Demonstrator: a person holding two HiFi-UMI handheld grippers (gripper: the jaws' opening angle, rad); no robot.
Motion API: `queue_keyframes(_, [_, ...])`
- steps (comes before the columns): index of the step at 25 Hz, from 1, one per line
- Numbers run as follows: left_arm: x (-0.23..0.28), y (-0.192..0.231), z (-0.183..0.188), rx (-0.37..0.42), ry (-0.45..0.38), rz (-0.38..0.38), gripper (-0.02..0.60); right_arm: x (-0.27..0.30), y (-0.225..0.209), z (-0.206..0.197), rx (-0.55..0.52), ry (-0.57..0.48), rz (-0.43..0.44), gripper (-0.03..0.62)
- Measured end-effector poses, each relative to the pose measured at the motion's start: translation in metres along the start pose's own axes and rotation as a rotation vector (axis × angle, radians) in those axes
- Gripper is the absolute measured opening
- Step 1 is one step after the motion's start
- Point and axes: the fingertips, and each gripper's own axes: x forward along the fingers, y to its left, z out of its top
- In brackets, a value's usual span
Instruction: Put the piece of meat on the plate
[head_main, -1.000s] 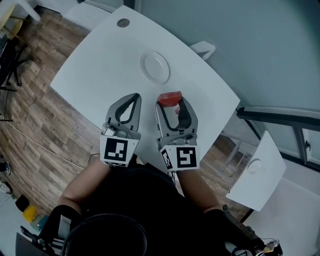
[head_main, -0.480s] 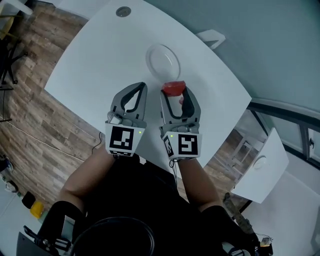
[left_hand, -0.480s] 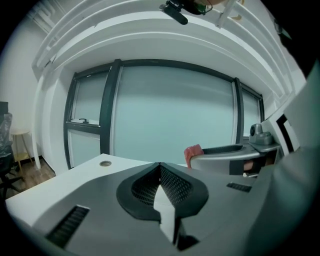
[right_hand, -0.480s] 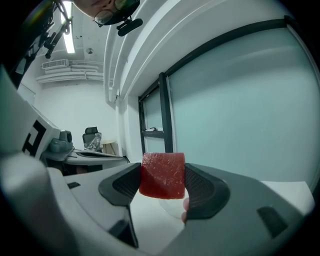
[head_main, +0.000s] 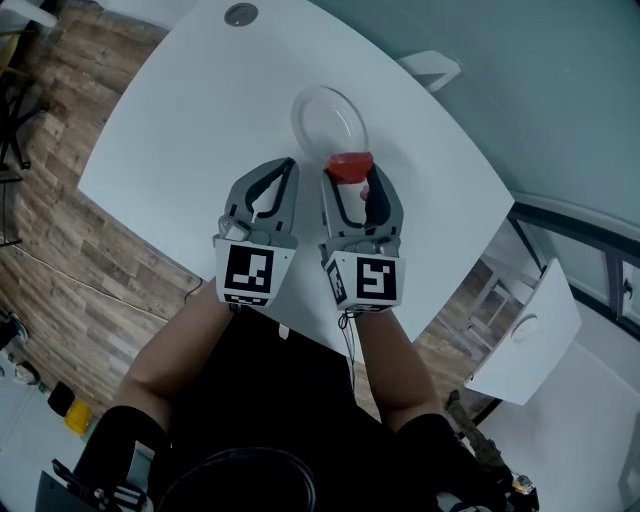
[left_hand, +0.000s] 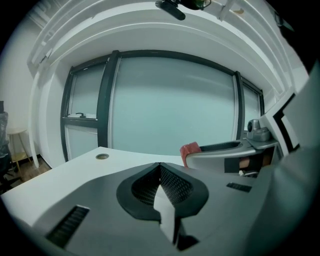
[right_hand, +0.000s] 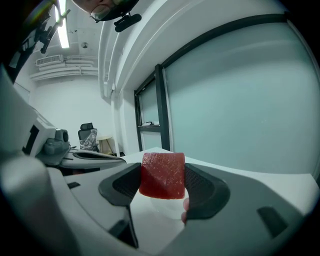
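The red piece of meat (head_main: 350, 166) sits clamped between the jaws of my right gripper (head_main: 349, 176), just at the near rim of the clear round plate (head_main: 328, 118) on the white table. In the right gripper view the meat (right_hand: 162, 175) fills the gap between both pads, with the plate (right_hand: 167, 208) under and beyond it. My left gripper (head_main: 287, 166) hangs beside the right one, left of the meat, its jaws touching with nothing in them. From the left gripper view the meat (left_hand: 190, 149) peeks out past the right gripper's jaw.
A round grommet (head_main: 240, 14) is set in the white table (head_main: 190, 140) at its far left corner. Wooden floor lies to the left. A second white table (head_main: 522, 340) stands at the right, a white chair (head_main: 430, 70) beyond the far edge.
Both grippers have moved forward toward the plate, side by side. The meat, still held in the right gripper, now reaches the plate's near rim.
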Motion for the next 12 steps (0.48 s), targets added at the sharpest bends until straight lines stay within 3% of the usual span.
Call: queue_keyframes(12, [0.026, 0.020, -0.021, -0.009, 0.047, -0.003, 0.003, 0.045, -0.002, -0.024, 0.011, 0.088, -0.010, 0.275])
